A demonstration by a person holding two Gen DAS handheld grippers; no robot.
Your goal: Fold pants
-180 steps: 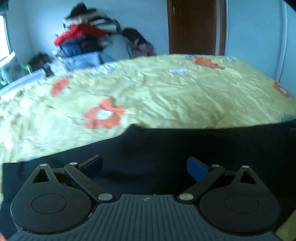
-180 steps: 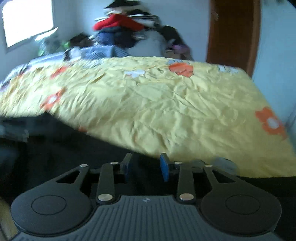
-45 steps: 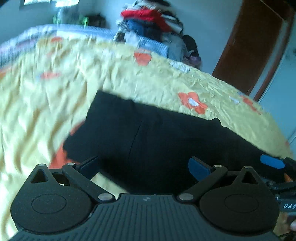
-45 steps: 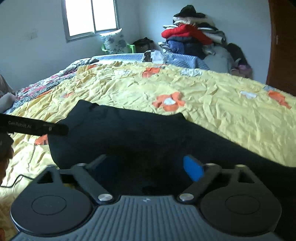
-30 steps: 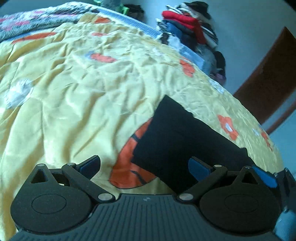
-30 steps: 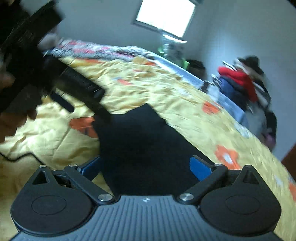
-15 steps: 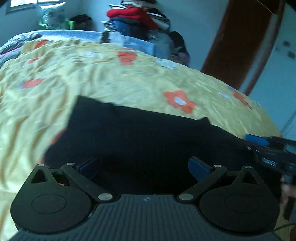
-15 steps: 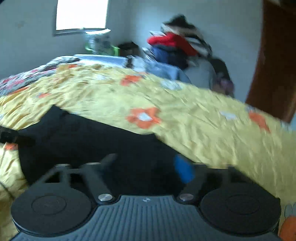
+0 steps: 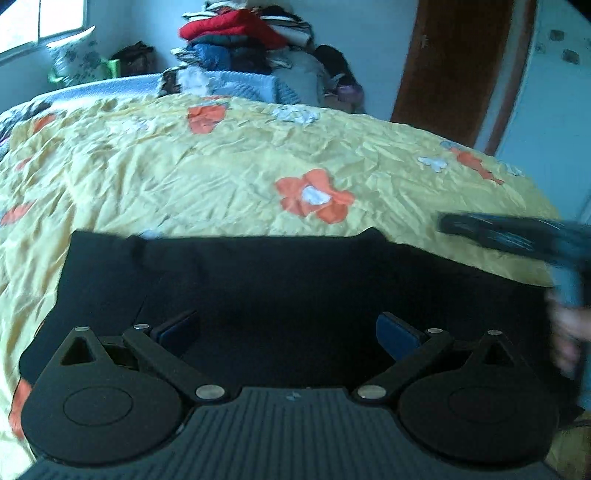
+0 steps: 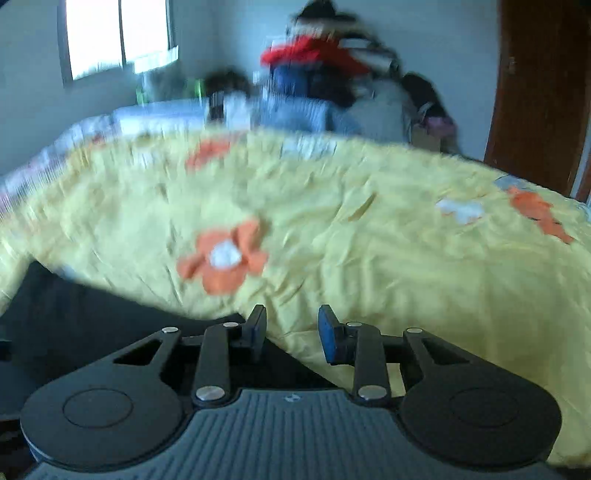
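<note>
**Desk:** While both wrist cameras look across a bed under a crumpled yellow bedspread printed with orange flowers (image 9: pixel 229 173), where do the flat black fabric pants (image 9: pixel 280 280) lie?

**Photographer:** On the near part of that bedspread, spread flat and running left to right across the left wrist view. Their far edge sits just short of one orange flower. In the right wrist view the same dark cloth fills the lower left corner, and its far edge runs down toward the gripper.

**Desk:** How does the left gripper (image 9: pixel 286 332) stand?

**Photographer:** Released, its blue-padded fingers (image 9: pixel 395 334) spread wide above the pants, with nothing pinched between them.

**Desk:** And the right gripper (image 10: pixel 291 328)?

**Photographer:** Its jaws are closing, with a narrow gap left. The left finger stands at the edge of the black cloth, the right one over bare yellow bedspread. The pads press on nothing I can make out. The right wrist view is blurred.

**Desk:** Anything else in view?

**Photographer:** The right gripper also shows at the right edge of the left wrist view, blurred, held in a hand (image 9: pixel 570 328). Beyond the bed is a heap of clothes topped with red fabric (image 9: pixel 236 33), a brown wooden door (image 9: pixel 454 66) and a bright window (image 10: pixel 118 37).
</note>
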